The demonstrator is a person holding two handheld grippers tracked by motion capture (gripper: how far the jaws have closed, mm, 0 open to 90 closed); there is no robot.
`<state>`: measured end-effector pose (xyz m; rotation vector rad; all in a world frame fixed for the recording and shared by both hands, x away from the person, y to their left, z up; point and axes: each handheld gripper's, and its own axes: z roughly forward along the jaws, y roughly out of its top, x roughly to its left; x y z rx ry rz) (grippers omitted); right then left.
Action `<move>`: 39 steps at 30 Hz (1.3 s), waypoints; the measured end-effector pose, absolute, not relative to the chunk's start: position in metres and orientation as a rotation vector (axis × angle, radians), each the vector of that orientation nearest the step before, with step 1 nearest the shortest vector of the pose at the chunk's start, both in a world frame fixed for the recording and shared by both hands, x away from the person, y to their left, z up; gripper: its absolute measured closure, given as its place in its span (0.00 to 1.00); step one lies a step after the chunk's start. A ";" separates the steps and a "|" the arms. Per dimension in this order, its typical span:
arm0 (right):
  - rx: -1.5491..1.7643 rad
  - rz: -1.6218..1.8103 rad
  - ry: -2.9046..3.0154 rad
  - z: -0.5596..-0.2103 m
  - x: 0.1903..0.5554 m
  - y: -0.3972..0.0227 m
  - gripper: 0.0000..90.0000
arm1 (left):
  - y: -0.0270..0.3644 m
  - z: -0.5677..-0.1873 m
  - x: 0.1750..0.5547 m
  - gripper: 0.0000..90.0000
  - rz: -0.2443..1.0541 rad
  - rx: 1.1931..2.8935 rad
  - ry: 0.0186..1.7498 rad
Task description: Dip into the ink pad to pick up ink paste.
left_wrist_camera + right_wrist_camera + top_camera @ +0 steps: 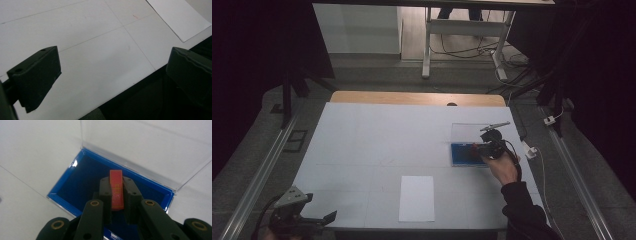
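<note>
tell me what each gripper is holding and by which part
The right gripper pinches a thin red card by its flat faces over the blue box. The left gripper holds nothing.

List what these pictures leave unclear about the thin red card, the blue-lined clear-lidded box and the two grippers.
- Thin red card, right gripper view: its lower end is hidden between the right gripper jaws; its gold print is too small to read.
- Blue-lined clear-lidded box, right gripper view: the near edge is covered by the gripper's arms.
- Left gripper, high view: cut off by the bottom edge and dark.
</note>
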<state>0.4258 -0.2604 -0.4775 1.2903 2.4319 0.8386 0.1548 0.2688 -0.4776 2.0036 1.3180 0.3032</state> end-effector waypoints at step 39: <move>1.250 0.861 2.403 -0.480 0.420 -0.261 0.88 | 0.270 -0.478 0.155 0.00 0.295 2.000 1.316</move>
